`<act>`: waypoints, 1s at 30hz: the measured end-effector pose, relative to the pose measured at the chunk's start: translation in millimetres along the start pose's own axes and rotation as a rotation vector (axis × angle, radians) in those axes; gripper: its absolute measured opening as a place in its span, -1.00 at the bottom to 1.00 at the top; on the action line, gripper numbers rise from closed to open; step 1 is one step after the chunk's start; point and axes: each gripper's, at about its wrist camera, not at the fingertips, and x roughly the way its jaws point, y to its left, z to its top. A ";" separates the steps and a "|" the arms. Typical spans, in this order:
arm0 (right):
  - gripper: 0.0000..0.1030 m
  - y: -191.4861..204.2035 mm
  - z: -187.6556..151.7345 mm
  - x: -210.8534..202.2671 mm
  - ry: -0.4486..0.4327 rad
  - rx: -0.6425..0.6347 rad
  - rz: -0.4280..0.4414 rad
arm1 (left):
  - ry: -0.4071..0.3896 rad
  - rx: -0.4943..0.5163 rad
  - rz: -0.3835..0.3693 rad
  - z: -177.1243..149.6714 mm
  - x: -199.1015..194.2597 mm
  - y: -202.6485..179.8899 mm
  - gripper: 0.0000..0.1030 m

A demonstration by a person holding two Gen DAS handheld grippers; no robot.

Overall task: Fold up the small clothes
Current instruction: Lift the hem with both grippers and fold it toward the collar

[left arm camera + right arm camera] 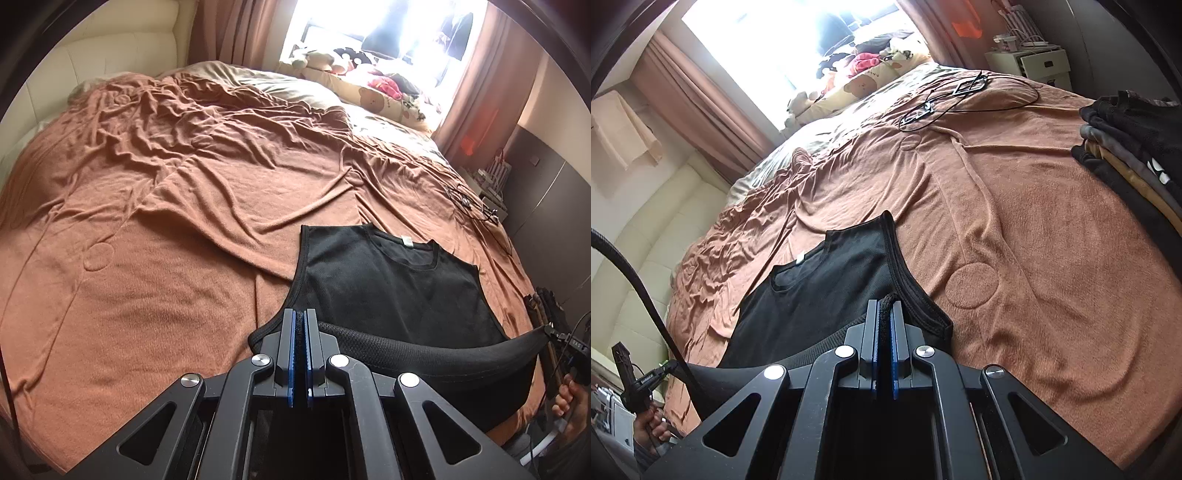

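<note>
Vest (388, 280) spread flat at the bed's (147, 295) near edge, hem lifted off it.
We have its two bottom corners pinched: left gripper (302, 314) and right gripper (885, 304) are both clamped tight on cloth. It looks light, limp and mesh-like; we judge it will sag between holds, so hem corners suit best.

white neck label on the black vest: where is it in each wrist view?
Left wrist: the white neck label sits right of centre, at the back of the collar of the black vest, above the left gripper.
Right wrist: the label sits left of centre, up and left of the right gripper.
Shared landmark: the coiled black cable on the brown blanket.
</note>
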 end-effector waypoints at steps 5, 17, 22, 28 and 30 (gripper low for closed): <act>-0.97 1.4 20.4 30.1 0.027 -0.003 -0.011 | 0.023 0.006 0.010 21.1 27.1 -1.7 -0.92; -0.97 12.3 55.0 92.2 0.085 -0.054 -0.075 | 0.102 -0.020 0.054 54.6 90.0 8.8 -0.93; -0.97 16.6 68.1 114.5 0.103 -0.060 -0.093 | 0.144 -0.022 0.074 66.5 117.2 13.9 -0.92; -0.97 24.2 82.0 140.5 0.115 -0.075 -0.117 | 0.184 -0.021 0.095 79.7 149.0 19.0 -0.92; -0.97 22.3 86.2 149.5 0.120 -0.075 -0.124 | 0.195 -0.018 0.104 84.0 159.0 20.4 -0.92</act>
